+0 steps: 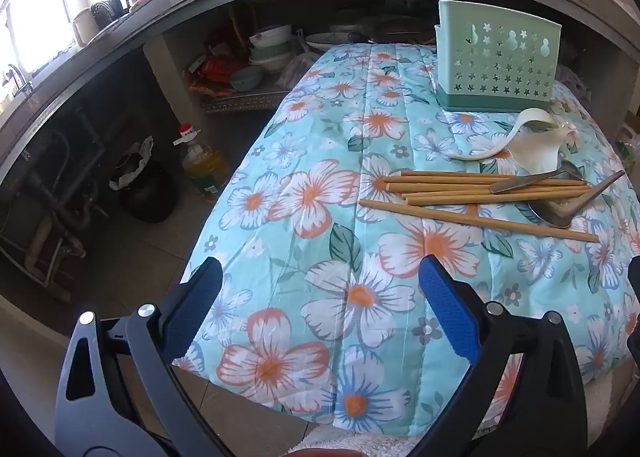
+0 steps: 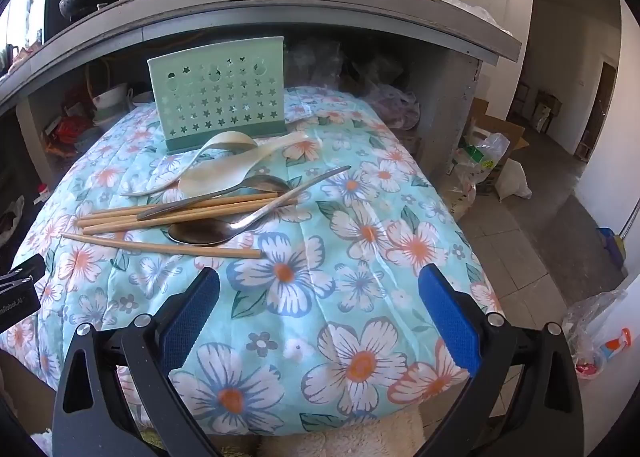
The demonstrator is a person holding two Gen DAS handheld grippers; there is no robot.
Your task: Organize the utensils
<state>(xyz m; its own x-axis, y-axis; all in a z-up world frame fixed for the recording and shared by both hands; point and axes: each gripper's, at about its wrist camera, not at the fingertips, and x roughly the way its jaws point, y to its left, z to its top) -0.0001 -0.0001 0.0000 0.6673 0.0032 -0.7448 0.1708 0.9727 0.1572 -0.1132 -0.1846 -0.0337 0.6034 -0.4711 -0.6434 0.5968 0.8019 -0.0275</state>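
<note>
Utensils (image 2: 192,213) before green caddy (image 2: 218,93)

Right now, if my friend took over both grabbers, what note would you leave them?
Left gripper: jaws wide open, nothing in them, above the near part of the flowered cloth.
Right gripper: the same, open with nothing between the jaws.
The green holder stands upright at the far end of the cloth; whether anything is inside cannot be seen.
In front of it, in a loose pile: wooden chopsticks, one more chopstick lying apart nearer the grippers, two metal spoons, and white spoons.
Done: nothing appears sorted.
Left: everything on the cloth probably goes into the holder.
</note>
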